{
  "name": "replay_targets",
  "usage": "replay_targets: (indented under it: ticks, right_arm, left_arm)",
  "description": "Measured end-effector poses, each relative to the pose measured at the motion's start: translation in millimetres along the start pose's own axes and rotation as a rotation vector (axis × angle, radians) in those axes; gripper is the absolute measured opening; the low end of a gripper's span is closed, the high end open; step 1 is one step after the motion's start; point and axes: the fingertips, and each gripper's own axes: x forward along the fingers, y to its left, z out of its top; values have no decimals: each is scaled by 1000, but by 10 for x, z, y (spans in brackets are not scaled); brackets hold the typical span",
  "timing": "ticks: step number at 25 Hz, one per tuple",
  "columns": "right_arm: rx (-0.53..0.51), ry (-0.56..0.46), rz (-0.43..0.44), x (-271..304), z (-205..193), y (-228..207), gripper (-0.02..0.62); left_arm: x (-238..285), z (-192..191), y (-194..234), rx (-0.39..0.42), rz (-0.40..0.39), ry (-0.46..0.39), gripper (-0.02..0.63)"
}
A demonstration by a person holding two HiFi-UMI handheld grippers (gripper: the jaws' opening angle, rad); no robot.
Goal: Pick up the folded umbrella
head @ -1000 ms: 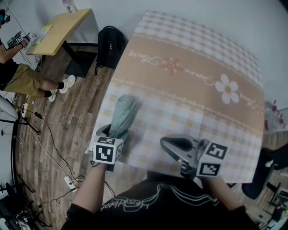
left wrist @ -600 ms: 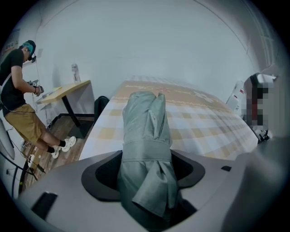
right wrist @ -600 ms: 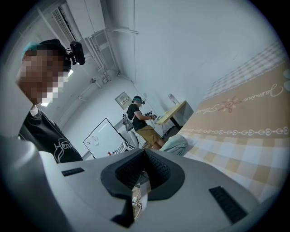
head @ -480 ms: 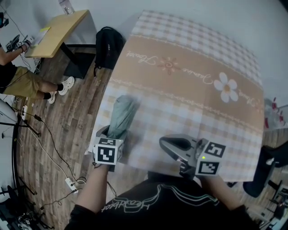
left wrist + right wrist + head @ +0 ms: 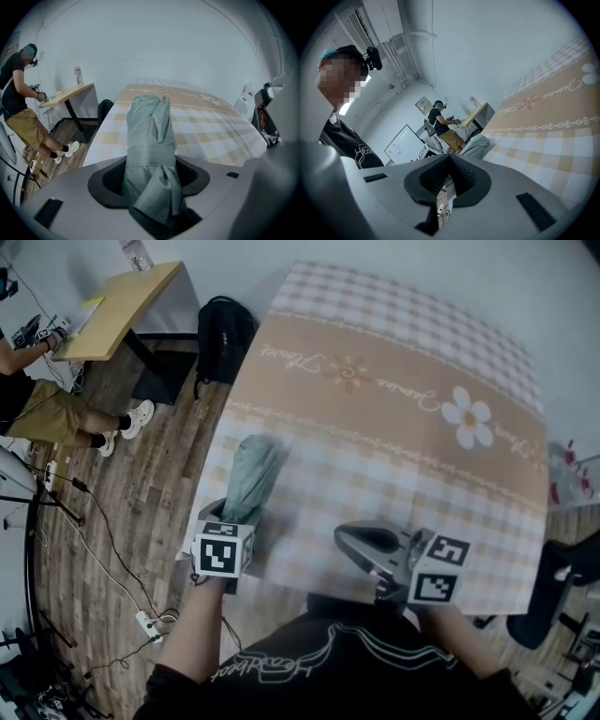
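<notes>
The folded umbrella [image 5: 251,479], grey-green with a strap round it, lies on the checked tablecloth [image 5: 394,409] near the table's left front corner. My left gripper [image 5: 240,518] points steeply down over its near end. In the left gripper view the umbrella [image 5: 149,140] runs between the jaws of the left gripper [image 5: 152,180]. The jaws are closing, and a dark gap still shows on each side of it. My right gripper [image 5: 349,538] hovers at the table's front edge, shut and empty. The right gripper [image 5: 450,159] looks across at the umbrella [image 5: 476,146].
A black backpack [image 5: 228,334] leans on the floor by the table's left side. Beyond it stands a wooden desk [image 5: 122,301] with a seated person [image 5: 37,404]. Cables [image 5: 112,549] and a power strip [image 5: 147,622] lie on the wooden floor. A dark chair [image 5: 553,606] is at the right.
Both grippers and the umbrella stay where they were. Only the view has shifted slightly.
</notes>
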Motion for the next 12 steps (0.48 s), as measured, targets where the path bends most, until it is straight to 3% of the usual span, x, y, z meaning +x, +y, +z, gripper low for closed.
replay_targets:
  ticks: [12]
  right_arm:
    - [-20,25,27,61,-153,248,11]
  left_arm:
    - [-425,-31,-228,-124,-131,-83,262]
